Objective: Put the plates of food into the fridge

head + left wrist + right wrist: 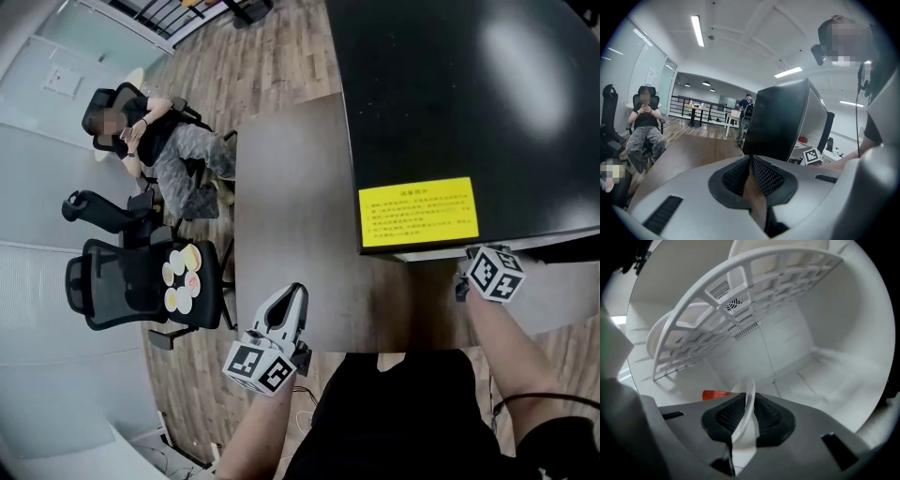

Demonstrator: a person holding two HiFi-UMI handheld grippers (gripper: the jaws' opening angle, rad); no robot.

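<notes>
The right gripper point(749, 401) is clamped on a plate point(749, 384) inside the fridge point(825, 357), the left gripper point(750, 160) is closed empty, and more plates point(181, 275) are left at mid-left.

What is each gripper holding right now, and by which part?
The right gripper pinches a white plate by its rim; the left gripper holds nothing, its jaws together.

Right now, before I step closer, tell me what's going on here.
A person is loading plates into the black fridge on the table. The right tongs are inside it, shut on the rim of a white plate near the white shelf. The left tongs are shut and empty over the table. More plates of food wait on an office chair.
</notes>
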